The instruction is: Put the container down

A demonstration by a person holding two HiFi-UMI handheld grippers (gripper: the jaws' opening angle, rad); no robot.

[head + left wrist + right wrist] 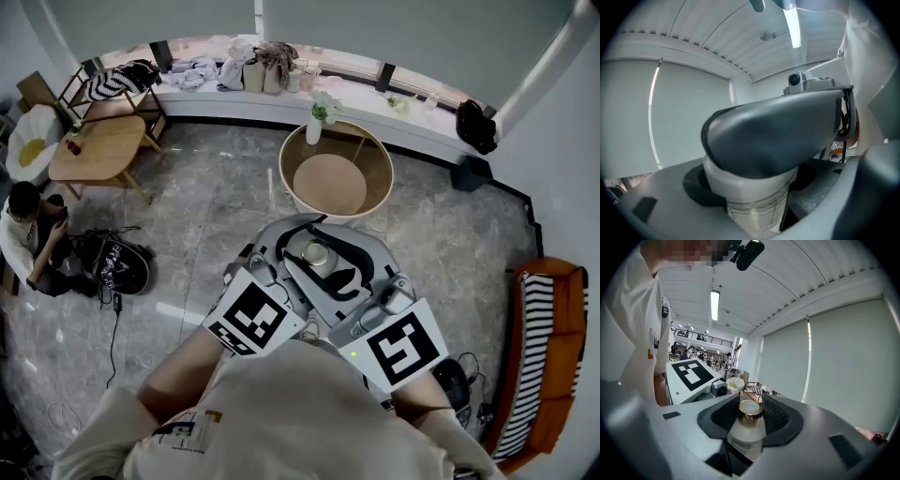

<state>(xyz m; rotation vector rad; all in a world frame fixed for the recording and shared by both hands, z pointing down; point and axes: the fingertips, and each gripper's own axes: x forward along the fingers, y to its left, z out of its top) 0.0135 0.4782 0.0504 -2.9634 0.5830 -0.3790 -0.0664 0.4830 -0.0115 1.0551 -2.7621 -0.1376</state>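
Observation:
The container [316,253] is a small clear bottle with a gold cap [750,409] and a white label, held up in front of the person's chest. In the right gripper view it [747,437] stands upright between the black pads, and my right gripper [750,420] is shut on it. My left gripper [754,187] reaches in from the other side with its jaws wide around the ribbed container [754,206], and a gap shows at one pad. One dark finger [773,136] of the right gripper crosses in front. In the head view my left gripper [305,246] and right gripper [328,262] meet at the bottle.
A round wooden table [375,159] with a white vase [316,127] stands just beyond the grippers. A low wooden table [98,150] and a person sitting on the floor [28,244] are at the left. An orange sofa [553,281] is at the right, and marble floor lies between.

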